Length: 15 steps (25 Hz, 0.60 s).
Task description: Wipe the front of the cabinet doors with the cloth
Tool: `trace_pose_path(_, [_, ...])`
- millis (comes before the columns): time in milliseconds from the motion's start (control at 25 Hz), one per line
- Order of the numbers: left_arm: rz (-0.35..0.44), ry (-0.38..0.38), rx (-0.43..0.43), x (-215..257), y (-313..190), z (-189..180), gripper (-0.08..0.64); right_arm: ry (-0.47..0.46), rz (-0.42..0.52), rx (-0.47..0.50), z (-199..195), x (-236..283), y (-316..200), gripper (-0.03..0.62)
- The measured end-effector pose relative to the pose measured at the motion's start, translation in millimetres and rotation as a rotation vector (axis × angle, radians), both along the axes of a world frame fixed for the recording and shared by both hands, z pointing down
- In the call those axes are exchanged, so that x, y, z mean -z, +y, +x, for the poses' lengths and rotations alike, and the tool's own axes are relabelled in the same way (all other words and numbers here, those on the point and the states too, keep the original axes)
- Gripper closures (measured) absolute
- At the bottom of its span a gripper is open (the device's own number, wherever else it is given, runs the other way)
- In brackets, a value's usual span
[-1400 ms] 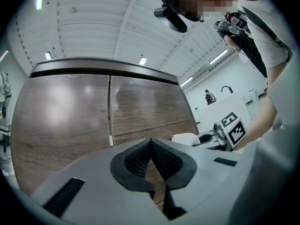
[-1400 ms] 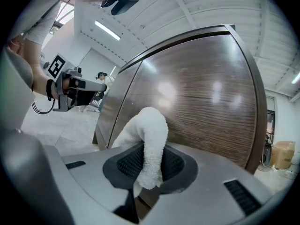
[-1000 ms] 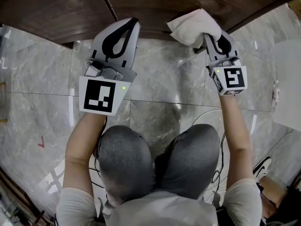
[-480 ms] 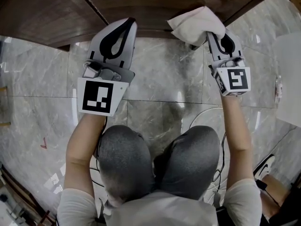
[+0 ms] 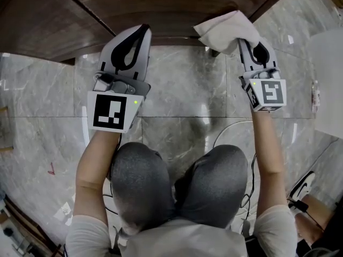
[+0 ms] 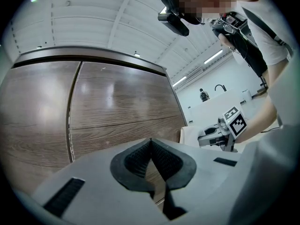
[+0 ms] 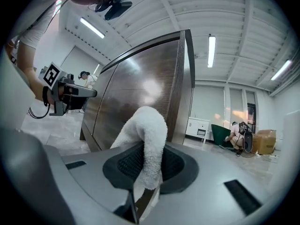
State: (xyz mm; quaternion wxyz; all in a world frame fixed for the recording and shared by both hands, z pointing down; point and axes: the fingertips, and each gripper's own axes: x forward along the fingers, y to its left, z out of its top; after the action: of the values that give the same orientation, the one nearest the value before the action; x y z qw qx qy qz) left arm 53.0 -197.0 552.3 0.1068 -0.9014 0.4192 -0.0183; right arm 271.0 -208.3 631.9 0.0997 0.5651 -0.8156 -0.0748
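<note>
White cloth is clamped in your right gripper, jaws tight on it. Its bunched end sits against the dark wood cabinet door, low down near the right edge. Your left gripper has its jaws together with nothing between, tip close to the door front; contact unclear. Grey marble floor lies below both.

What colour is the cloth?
The cloth is white; the right gripper view shows it best.
</note>
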Motion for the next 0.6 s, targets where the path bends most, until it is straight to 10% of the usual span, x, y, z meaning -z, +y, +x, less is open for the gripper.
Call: trace_pose_path(600, [-0.03,0.012,0.022,-5,-14,-62,0.541,-0.163,0.064,0.057,-59,52,11,0.512])
